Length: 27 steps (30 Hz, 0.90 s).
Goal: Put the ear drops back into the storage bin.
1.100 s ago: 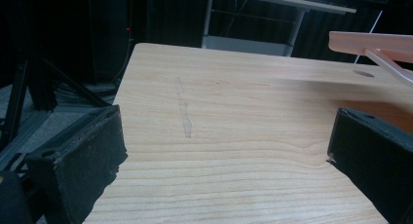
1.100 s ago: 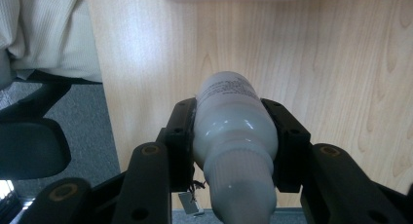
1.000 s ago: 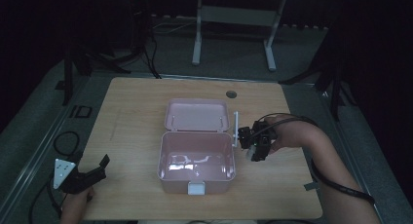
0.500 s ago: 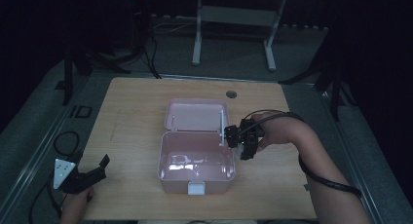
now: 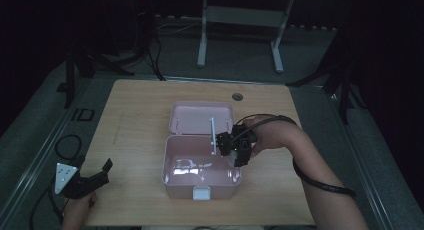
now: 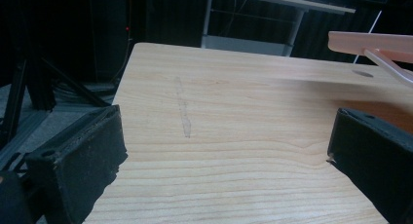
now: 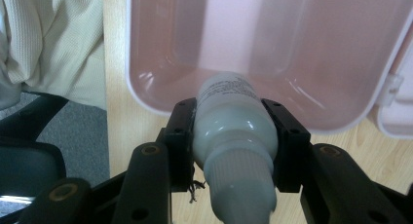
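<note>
In the high view, the right gripper sits just right of centre, over the right rim of the open pink plastic box, whose lid lies flat behind it on the light wooden tabletop. A thin white stick runs across the hinge line from the lid toward the gripper.

In the right gripper view, the fingers are clamped on both sides of a small white plastic bottle with a printed label. Its ribbed cap points toward the bottom of the frame and its base points out over the box's near rim, above the bare pink interior.

The left gripper is at the lower left of the high view, at the tabletop's near left edge and well apart from the box. In the left gripper view its fingers stand wide apart with nothing between them, only bare wood ahead.
</note>
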Each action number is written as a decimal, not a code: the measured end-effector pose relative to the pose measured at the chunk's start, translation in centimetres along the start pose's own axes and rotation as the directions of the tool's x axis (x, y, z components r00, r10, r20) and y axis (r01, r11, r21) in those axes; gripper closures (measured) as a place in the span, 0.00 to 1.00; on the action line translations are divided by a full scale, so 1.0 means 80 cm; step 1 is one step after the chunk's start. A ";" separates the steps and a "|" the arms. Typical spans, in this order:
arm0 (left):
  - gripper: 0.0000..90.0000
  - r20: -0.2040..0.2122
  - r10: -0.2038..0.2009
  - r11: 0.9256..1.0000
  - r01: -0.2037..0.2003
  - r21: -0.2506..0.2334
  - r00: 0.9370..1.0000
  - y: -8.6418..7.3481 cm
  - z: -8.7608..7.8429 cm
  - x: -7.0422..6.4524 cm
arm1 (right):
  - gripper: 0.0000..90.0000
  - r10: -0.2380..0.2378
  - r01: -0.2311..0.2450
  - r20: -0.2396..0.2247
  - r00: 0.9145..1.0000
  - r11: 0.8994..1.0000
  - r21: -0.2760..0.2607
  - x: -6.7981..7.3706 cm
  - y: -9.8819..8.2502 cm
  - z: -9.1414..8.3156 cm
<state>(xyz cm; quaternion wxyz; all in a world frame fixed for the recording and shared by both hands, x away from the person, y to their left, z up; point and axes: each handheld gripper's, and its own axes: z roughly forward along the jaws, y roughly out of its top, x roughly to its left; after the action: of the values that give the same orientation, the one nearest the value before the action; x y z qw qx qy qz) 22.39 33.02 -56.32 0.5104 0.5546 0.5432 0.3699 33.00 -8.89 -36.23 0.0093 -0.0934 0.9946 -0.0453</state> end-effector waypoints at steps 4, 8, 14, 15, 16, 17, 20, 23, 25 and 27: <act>0.01 0.001 0.000 1.000 0.000 0.000 1.000 0.000 0.000 0.000 | 0.66 -0.016 0.016 -0.008 1.000 1.000 -0.008 0.000 0.010 0.007; 0.01 0.001 0.001 1.000 -0.001 0.000 1.000 0.000 0.000 0.000 | 0.66 -0.030 0.030 -0.016 0.999 0.999 -0.015 0.000 0.016 0.014; 0.01 0.002 0.000 1.000 0.000 0.001 1.000 0.000 0.000 0.000 | 0.66 -0.050 0.050 -0.030 0.998 0.999 -0.010 -0.001 0.026 0.030; 0.01 0.002 0.001 1.000 -0.001 0.001 1.000 0.000 0.000 0.000 | 0.66 -0.052 0.052 -0.029 0.998 0.999 -0.006 -0.001 0.027 0.033; 0.01 0.002 0.001 1.000 -0.001 0.001 1.000 0.000 0.000 0.000 | 0.66 -0.058 0.058 -0.031 0.998 0.998 0.000 0.000 0.028 0.037; 0.01 0.003 0.001 1.000 -0.001 0.000 1.000 0.000 0.000 0.000 | 0.66 -0.071 0.071 -0.029 0.997 0.997 0.008 -0.001 0.029 0.043; 0.01 0.002 0.000 1.000 0.000 0.001 1.000 0.000 0.000 0.000 | 0.66 -0.065 0.066 -0.032 0.997 0.998 0.016 -0.002 0.029 0.048; 0.01 0.002 0.001 1.000 -0.001 0.001 1.000 0.000 0.000 0.000 | 0.66 -0.071 0.071 -0.037 0.997 0.997 0.010 -0.003 0.030 0.060; 0.01 0.001 0.002 1.000 -0.002 0.001 1.000 0.000 0.000 0.000 | 0.66 -0.077 0.077 -0.040 0.996 0.997 0.011 -0.004 0.032 0.067; 0.01 0.001 0.004 1.000 -0.004 0.003 1.000 0.000 0.000 0.000 | 0.66 -0.082 0.082 -0.046 0.996 0.996 0.017 -0.004 0.034 0.073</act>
<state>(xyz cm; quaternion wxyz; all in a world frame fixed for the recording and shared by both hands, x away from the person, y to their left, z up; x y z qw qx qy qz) 22.42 33.01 -56.31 0.5092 0.5565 0.5425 0.3698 33.01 -6.70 -42.27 -0.0141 -0.1330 0.9894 -0.0570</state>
